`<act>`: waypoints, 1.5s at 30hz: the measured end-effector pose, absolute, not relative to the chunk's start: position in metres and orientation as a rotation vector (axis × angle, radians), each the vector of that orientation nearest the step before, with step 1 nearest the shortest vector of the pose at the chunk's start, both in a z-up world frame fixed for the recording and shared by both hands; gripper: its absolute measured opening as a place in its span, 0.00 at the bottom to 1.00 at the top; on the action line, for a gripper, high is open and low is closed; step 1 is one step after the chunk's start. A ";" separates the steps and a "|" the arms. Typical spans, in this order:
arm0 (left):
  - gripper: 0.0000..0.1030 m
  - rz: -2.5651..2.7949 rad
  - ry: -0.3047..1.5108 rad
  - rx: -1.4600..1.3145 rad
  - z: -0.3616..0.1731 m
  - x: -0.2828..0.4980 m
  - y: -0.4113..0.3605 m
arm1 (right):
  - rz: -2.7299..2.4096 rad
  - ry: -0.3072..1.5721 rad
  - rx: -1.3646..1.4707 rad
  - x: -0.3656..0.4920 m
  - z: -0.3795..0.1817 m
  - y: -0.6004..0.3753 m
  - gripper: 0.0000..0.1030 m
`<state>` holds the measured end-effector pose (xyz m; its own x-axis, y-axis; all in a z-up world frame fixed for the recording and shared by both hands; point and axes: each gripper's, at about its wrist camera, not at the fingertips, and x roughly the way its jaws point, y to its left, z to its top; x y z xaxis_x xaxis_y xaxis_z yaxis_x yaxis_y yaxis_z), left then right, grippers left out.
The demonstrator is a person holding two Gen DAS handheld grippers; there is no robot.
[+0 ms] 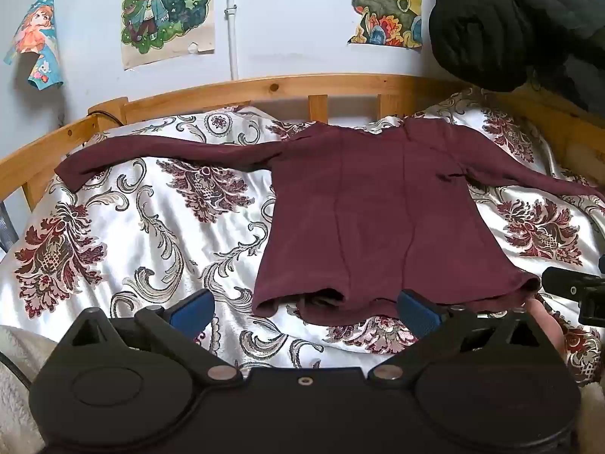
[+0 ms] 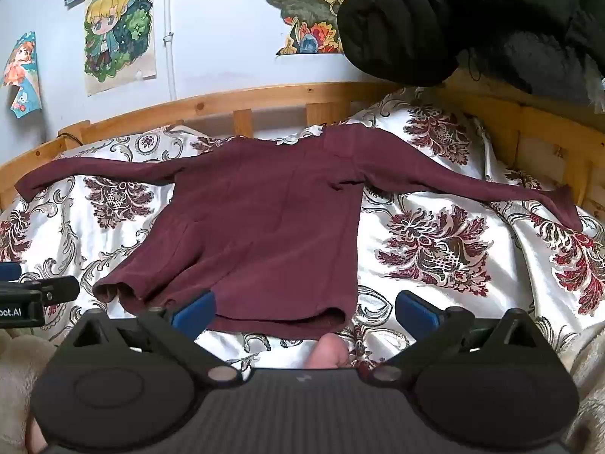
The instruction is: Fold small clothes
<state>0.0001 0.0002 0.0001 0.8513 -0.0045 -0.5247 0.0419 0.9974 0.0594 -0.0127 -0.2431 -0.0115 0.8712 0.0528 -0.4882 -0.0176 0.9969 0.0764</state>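
Step in hand: pre-fold, nothing gripped. Maroon long-sleeve top [image 1: 363,212] laid flat on the bed's patterned cover [image 1: 159,227], neck toward the wooden headboard [image 1: 272,89], hem toward the cameras.

Left to right in the left wrist view:
- Left sleeve [image 1: 159,155] stretched out to the left edge of the frame, cuff near the bed rail.
- Left gripper [image 1: 306,308] at bottom centre, jaws wide, empty. Hem sits between them; right blue pad [image 1: 418,310] at or just over the hem edge. Contact hard to call through the fisheye, probably none.
- Body of the top centre-right, fairly smooth, a few creases.
- Right sleeve [image 1: 529,178] running off toward the right edge.
- Right gripper [image 1: 574,293] only as a black sliver at right edge.

Right wrist view, same order:
- Left gripper's body at far left edge.
- Hem's left corner [image 2: 113,289] rumpled, lifted a little.
- Right gripper [image 2: 306,308] bottom centre, jaws wide, empty, straddling the hem's right part; left pad [image 2: 193,310] over the fabric edge.
- Right sleeve [image 2: 472,189] fully spread to the right, cuff [image 2: 567,204] near the side rail.

Black padded jacket [image 2: 453,19] hanging upper right, posters [image 2: 117,30] on the wall; irrelevant.

Likely next: sleeves in first. Needs a pinch at a cuff or shoulder seam, carry across the body, lay flat. Alternatively close on both hem corners and fold up toward the neck. Either way: flatten the rumpled left hem corner, catch both layers, avoid grabbing the slippery cover with it.
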 end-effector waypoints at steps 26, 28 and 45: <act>0.99 -0.019 0.555 0.079 0.001 -0.002 0.003 | 0.048 0.513 0.076 -0.012 -0.013 -0.243 1.00; 0.99 -0.019 0.555 0.079 0.001 -0.002 0.003 | 0.048 0.514 0.077 -0.012 -0.013 -0.243 1.00; 0.99 -0.019 0.556 0.080 0.001 -0.002 0.003 | 0.045 0.522 0.085 -0.012 -0.013 -0.245 1.00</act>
<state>-0.0022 0.0026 0.0014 0.8495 0.0039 -0.5275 0.0392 0.9967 0.0705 -0.0117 -0.2448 -0.0128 0.8659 0.0643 -0.4960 -0.0207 0.9955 0.0929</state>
